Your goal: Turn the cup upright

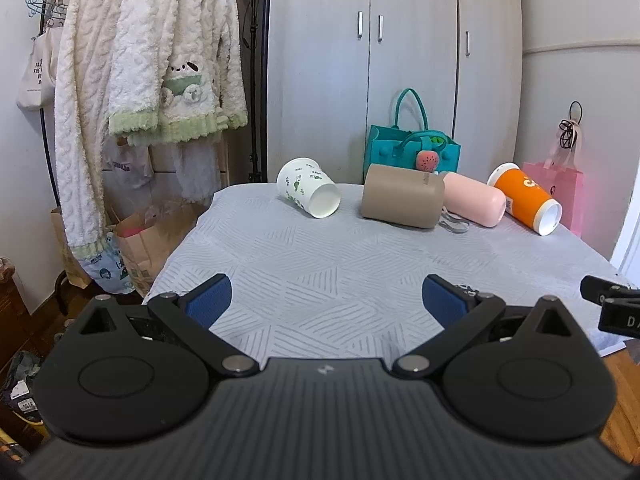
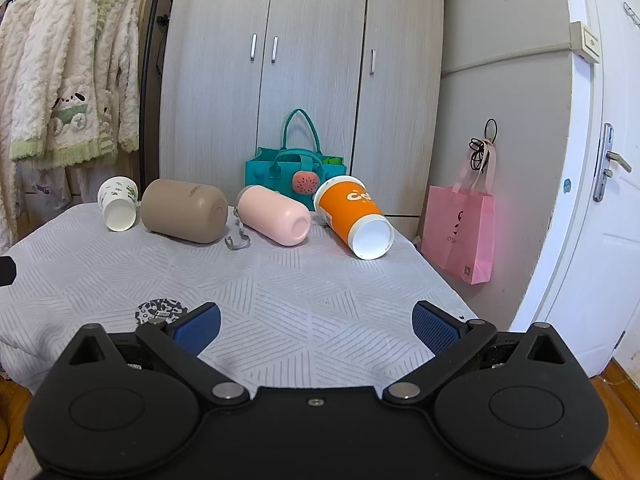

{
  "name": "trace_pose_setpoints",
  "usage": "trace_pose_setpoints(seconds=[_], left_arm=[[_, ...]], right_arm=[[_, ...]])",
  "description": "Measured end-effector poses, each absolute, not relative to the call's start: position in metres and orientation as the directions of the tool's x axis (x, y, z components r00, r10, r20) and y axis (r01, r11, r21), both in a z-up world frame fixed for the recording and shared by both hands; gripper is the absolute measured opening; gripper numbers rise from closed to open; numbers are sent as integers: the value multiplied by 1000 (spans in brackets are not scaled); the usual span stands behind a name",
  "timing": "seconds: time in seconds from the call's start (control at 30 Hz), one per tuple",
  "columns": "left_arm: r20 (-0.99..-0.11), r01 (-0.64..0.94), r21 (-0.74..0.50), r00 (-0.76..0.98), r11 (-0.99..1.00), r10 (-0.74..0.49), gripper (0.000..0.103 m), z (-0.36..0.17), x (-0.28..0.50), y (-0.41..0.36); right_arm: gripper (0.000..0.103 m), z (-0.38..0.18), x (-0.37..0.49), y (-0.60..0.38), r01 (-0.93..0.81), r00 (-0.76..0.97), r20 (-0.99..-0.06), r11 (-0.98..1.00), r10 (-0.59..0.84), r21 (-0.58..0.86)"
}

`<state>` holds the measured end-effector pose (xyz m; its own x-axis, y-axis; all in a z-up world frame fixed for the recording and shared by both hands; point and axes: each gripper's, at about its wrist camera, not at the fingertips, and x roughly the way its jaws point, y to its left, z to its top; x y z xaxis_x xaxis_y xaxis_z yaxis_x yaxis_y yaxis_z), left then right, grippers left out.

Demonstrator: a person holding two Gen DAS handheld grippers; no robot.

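Left tool [image 1: 326, 300]: you are holding it low over the near edge of the bench [image 1: 320, 264], level and pointing toward the far side; its blue pads [image 1: 210, 300] are standing wide apart, gripping nothing.

Right tool [image 2: 316, 326]: you are holding it in the same low, level pose at the near edge, pads spread wide, gripping nothing. Its black tip is showing at the right edge of the left view.

Cups, all lying on their sides in a row along the far edge, well apart from both tools:
- white cup with green print [image 1: 308, 192], open mouth facing you;
- tan cup [image 1: 402, 196], just beside it;
- pink cup [image 1: 474, 198], resting between the tan and orange ones;
- orange cup [image 1: 528, 200], mouth facing you, nearest the right tool's side.

Behind the row: teal bag [image 1: 412, 148]. Pink bag [image 2: 458, 232] is hanging on the wall to the right.
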<state>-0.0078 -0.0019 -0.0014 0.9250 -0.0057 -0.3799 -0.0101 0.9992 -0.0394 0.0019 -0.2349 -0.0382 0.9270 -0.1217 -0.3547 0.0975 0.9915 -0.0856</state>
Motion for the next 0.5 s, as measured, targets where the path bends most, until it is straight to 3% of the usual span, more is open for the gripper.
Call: trace_pose_setpoints(seconds=[0.5], left_arm=[[-408, -20, -42, 913, 999, 1, 103, -7, -5, 0]], right_arm=[[103, -41, 2, -237, 90, 925, -365, 994, -109, -69]])
